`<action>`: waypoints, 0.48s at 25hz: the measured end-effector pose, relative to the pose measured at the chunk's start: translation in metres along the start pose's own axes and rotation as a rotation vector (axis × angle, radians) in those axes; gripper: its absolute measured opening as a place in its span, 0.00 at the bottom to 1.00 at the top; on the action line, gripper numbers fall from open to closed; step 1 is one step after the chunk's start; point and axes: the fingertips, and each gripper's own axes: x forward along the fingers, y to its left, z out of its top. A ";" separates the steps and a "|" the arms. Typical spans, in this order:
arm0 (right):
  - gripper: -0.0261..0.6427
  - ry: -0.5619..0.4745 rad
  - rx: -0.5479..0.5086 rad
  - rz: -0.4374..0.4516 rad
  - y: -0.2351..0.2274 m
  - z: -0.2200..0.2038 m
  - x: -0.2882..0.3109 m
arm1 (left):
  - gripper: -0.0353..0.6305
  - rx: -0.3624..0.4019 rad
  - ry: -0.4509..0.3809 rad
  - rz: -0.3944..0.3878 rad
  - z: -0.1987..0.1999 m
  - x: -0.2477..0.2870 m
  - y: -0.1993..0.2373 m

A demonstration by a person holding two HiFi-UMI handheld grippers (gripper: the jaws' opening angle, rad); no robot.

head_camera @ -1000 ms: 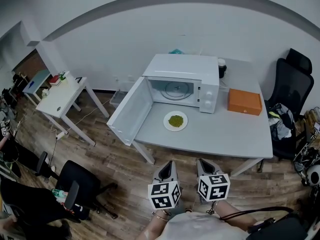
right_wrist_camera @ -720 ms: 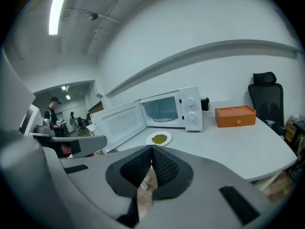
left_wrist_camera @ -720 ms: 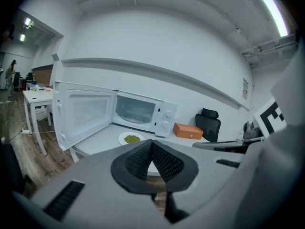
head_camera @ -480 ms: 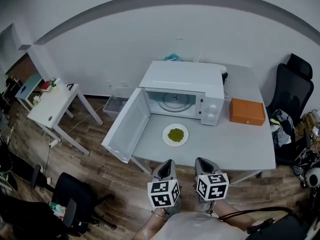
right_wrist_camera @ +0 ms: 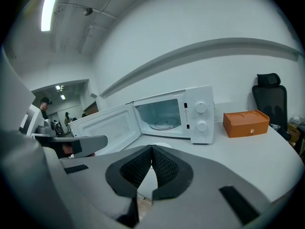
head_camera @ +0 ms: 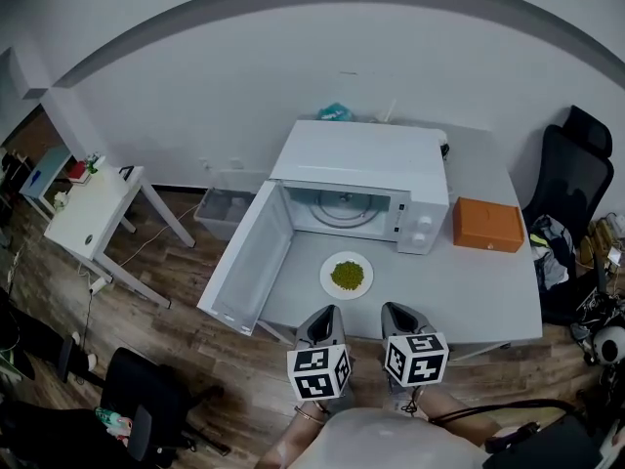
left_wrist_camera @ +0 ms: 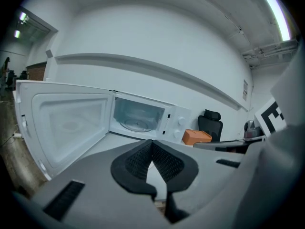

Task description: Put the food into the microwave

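Observation:
A white microwave [head_camera: 361, 169] stands on the grey table [head_camera: 459, 291], its door [head_camera: 246, 257] swung wide open to the left and the glass turntable [head_camera: 342, 208] bare inside. In front of it lies a white plate of green food [head_camera: 347, 275]. My left gripper [head_camera: 325, 322] and right gripper [head_camera: 398, 319] hover side by side at the table's near edge, short of the plate. Both are shut with nothing between the pads. The microwave [left_wrist_camera: 143, 118] shows ahead in the left gripper view, and the microwave [right_wrist_camera: 171, 114] also ahead in the right gripper view.
An orange box [head_camera: 487, 225] sits right of the microwave. A black office chair [head_camera: 576, 164] stands at the table's right end. A small white desk [head_camera: 93, 208] and a grey bin [head_camera: 223, 211] are on the wooden floor to the left.
The view has moved closer to the table. The microwave and plate sit nearer and lower in the head view. Both grippers stay shut and side by side.

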 end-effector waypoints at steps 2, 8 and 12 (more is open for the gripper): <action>0.06 -0.006 -0.004 -0.005 0.000 0.007 0.009 | 0.06 -0.001 -0.005 -0.003 0.006 0.007 0.006; 0.06 -0.006 0.000 -0.022 0.001 0.023 0.039 | 0.06 -0.003 0.000 -0.012 0.019 0.030 0.026; 0.06 -0.005 0.001 -0.027 0.003 0.031 0.059 | 0.06 0.006 0.004 -0.030 0.028 0.046 0.035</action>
